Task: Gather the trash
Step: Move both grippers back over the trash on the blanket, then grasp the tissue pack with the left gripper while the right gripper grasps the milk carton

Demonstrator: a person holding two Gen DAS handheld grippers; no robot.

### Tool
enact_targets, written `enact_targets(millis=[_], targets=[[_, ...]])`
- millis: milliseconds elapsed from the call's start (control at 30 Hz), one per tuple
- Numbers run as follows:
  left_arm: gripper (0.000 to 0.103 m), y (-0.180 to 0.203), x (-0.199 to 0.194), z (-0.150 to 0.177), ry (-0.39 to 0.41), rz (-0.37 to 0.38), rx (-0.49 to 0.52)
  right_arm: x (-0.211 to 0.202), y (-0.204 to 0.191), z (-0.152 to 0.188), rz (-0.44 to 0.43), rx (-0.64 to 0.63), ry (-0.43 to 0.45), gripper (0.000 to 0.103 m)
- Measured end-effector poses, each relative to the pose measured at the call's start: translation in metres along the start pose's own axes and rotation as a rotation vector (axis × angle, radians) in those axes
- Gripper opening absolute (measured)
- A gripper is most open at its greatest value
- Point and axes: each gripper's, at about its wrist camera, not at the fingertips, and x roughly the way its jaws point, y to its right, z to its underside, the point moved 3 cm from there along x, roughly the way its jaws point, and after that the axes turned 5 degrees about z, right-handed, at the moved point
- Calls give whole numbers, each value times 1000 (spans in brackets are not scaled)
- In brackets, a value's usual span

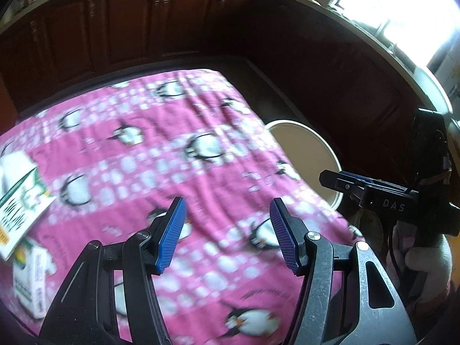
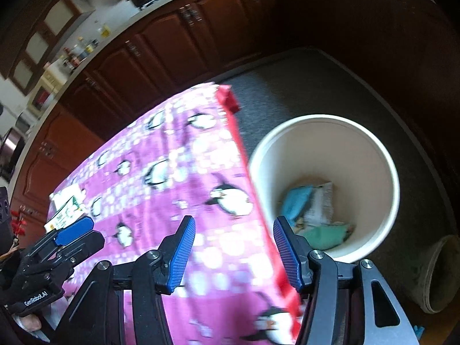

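The kitchen was dim, dark wooden cabinets [image 1: 129,23] curving behind a table under a pink fleece cloth printed with penguins [image 1: 178,149]. My left gripper [image 1: 227,233] hung over the cloth with its jaws apart and nothing between them. My right gripper [image 2: 234,251] was just as empty, jaws parted, hovering over the table's right edge. The round cream plastic bin [image 2: 385,155] stood on the floor just right of that edge, with blue, white and green wrappers [image 2: 313,212] already in its bottom. The green-and-white cartons [image 1: 20,201] lay at the near left of the cloth, well apart from the bin. I judged the long carry risky: a loose pinch could drop a carton short, onto the floor.
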Motion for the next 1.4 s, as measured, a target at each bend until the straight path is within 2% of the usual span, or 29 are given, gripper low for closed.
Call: enact_targets(millis=[300, 500, 633, 767, 867, 967, 1033, 1100, 1233, 1300, 1400], targets=[[59, -79, -63, 32, 42, -77, -113, 20, -88, 9, -100, -140, -57, 55], [59, -157, -115, 63, 75, -176, -193, 32, -141, 19, -135, -244, -93, 55], [59, -211, -132, 83, 76, -235, -273, 39, -166, 23, -151, -285, -114, 55], [60, -256, -133, 93, 93, -196, -321, 46, -192, 24, -198, -292, -148, 55], [68, -281, -127, 94, 92, -190, -350, 50, -212, 24, -236, -289, -166, 56], [69, -297, -113, 88, 81, -135, -391, 54, -234, 23, -263, -294, -180, 59], [69, -300, -101, 81, 57, -108, -374, 58, -249, 23, -276, -306, -192, 60], [69, -304, -94, 76, 42, -123, -355, 62, -263, 24, -286, -320, -202, 61], [66, -303, -84, 70, 31, -95, -336, 72, -285, 23, -316, -315, -221, 61], [46, -299, -82, 71, 25, -95, -317, 79, -292, 21, -338, -284, -233, 63], [41, -292, -83, 76, 20, -108, -293, 95, -299, 17, -371, -201, -265, 67]])
